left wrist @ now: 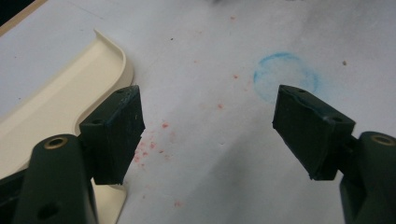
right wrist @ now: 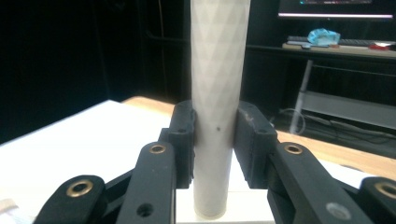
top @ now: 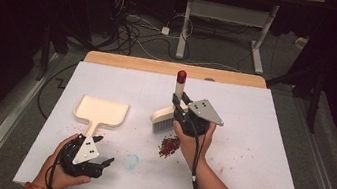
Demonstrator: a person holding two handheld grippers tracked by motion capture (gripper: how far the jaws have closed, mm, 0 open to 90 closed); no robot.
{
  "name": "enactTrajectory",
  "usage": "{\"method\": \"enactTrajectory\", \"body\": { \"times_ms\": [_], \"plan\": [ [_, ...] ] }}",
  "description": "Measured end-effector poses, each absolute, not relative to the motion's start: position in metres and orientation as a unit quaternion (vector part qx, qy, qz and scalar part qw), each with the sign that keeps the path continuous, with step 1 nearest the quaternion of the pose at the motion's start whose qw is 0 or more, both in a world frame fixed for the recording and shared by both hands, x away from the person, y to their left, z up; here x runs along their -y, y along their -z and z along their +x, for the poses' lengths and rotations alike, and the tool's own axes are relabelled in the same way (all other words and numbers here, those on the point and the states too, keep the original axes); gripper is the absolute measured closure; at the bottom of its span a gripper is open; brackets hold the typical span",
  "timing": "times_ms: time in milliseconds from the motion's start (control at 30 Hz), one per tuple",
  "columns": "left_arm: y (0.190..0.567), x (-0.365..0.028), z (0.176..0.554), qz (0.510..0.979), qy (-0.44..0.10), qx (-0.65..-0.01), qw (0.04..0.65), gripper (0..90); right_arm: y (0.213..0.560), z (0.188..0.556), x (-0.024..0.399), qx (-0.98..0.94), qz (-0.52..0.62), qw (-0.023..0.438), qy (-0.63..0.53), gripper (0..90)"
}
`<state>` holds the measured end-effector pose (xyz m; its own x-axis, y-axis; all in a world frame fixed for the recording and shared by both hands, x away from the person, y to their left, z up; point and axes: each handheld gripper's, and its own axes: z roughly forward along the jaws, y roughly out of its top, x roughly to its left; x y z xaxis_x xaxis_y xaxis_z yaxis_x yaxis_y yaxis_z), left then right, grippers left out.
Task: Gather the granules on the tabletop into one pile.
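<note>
- Gripping the brush (top: 166,114) by its pale textured handle, the right gripper (right wrist: 214,135) has both jaws pressed flat against it, mid-frame in the high view.
- That handle looks stiff and light; the faceted surface should resist slipping, so holding low on the shaft seems sensible.
- Red crumbs (top: 169,145) lie just below the bristles.
- The left gripper (left wrist: 208,126) stands wide open and empty, beside the cream dustpan (top: 101,111) at the left.
- The dustpan looks like rigid, light plastic, best taken by its narrow handle.
</note>
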<state>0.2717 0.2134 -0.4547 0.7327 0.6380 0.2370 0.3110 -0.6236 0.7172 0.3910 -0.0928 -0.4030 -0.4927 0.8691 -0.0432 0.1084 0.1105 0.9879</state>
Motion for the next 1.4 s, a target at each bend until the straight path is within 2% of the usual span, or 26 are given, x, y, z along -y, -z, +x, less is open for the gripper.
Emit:
{"method": "enactTrajectory", "body": {
  "times_ms": [167, 467, 833, 1400],
  "plan": [
    [0.455, -0.213, 0.271, 0.869, -0.242, -0.271, 0.336, 23.6, 0.41, 0.385, 0.095, -0.663, 0.375, 0.337, -0.554, 70.3],
    [0.454, -0.212, 0.272, 0.87, -0.243, -0.268, 0.336, 23.6, 0.41, 0.352, 0.101, -0.665, 0.372, 0.329, -0.558, 70.3],
    [0.454, -0.21, 0.273, 0.87, -0.242, -0.266, 0.337, 23.5, 0.406, 0.348, 0.104, -0.667, 0.368, 0.328, -0.559, 70.3],
    [0.454, -0.211, 0.271, 0.868, -0.244, -0.27, 0.338, 23.4, 0.366, 0.339, 0.129, -0.649, 0.346, 0.343, -0.585, 70.2]
  ]
}}
